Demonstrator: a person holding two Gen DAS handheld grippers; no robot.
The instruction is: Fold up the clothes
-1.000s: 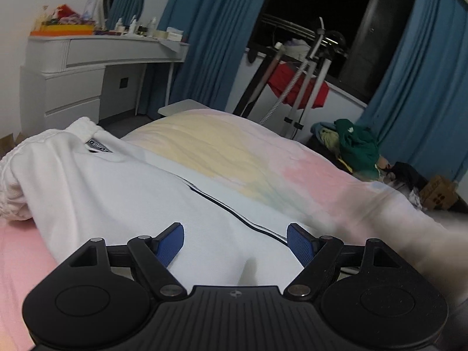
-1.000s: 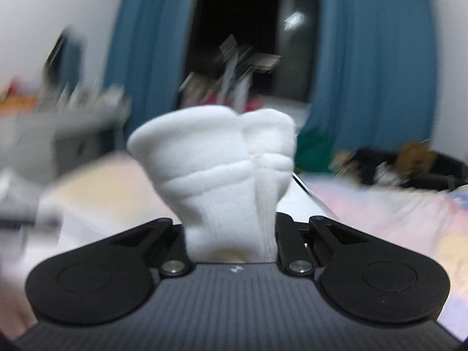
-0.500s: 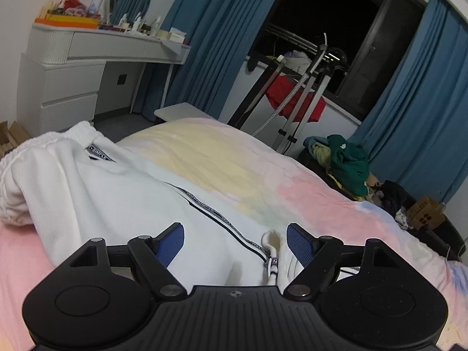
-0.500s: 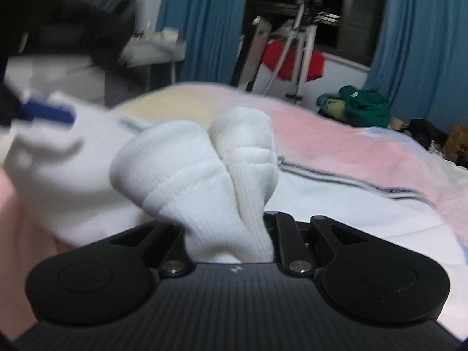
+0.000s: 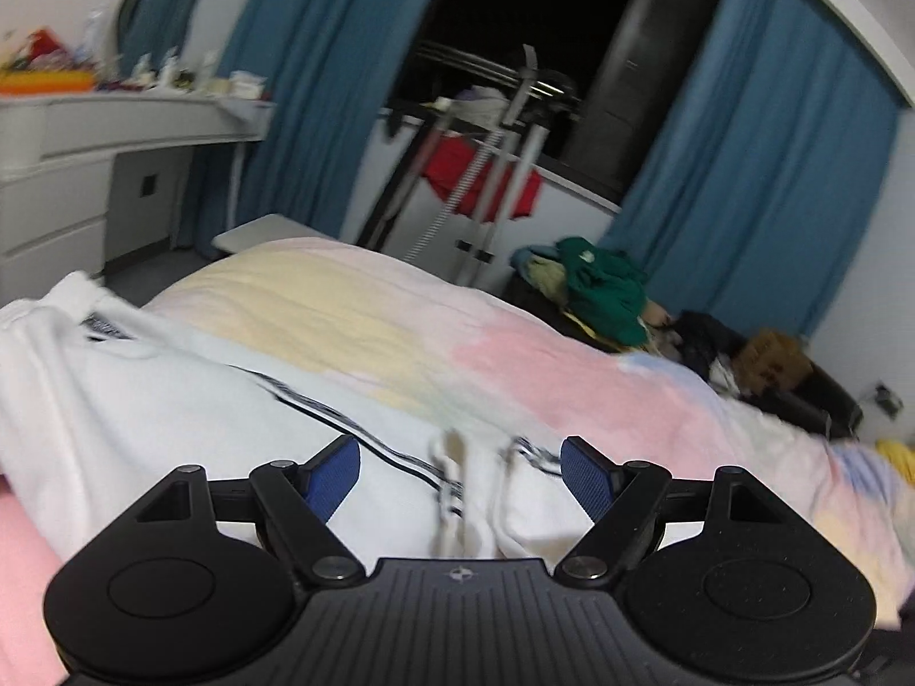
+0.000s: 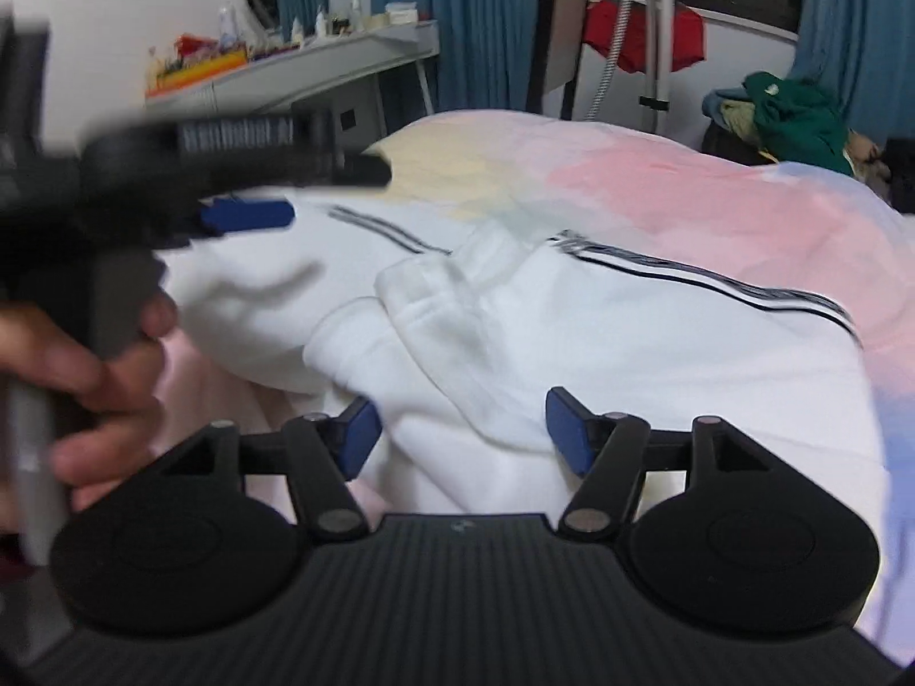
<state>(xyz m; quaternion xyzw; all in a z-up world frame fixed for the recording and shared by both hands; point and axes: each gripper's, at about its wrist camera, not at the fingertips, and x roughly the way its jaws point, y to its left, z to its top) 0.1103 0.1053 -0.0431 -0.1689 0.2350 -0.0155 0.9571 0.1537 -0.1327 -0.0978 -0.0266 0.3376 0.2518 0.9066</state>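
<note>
Both my tongs gape over white trousers (image 6: 572, 331) on the bed (image 6: 715, 200), right gripper (image 6: 463, 429) opening off the bunched cuff, left gripper (image 5: 460, 471) wide at nine o'clock; I'd flatten cuffs before refolding.

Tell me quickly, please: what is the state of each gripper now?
Left gripper: open, holding nothing.
Right gripper: jaws opening, pads off the white garment lying between them.
</note>
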